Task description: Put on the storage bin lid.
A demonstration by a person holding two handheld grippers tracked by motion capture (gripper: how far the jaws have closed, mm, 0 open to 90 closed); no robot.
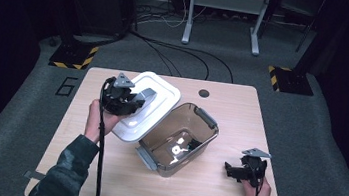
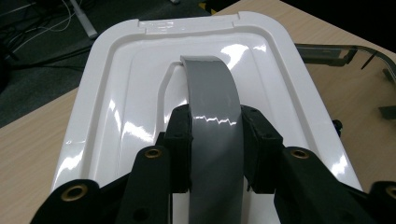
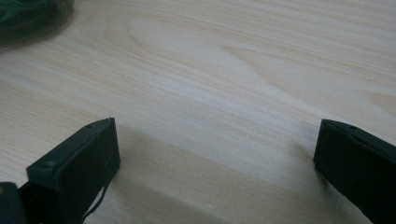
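Your left gripper clamps the grey curved handle of the glossy white plastic lid; your right gripper rests wide, empty. Tilt further and the lid could knock the clear plastic bin beside it.

Both grippers are black, angular frames. The left gripper carries a grey three-cornered plate on top, and a thick black cable trails from it along the forearm. Its linkage arms show brass-coloured pivot bushings, and its pads are blocky and matte. The right gripper has the same grey plate. The sleeve is a dark, mottled camouflage-like fabric.
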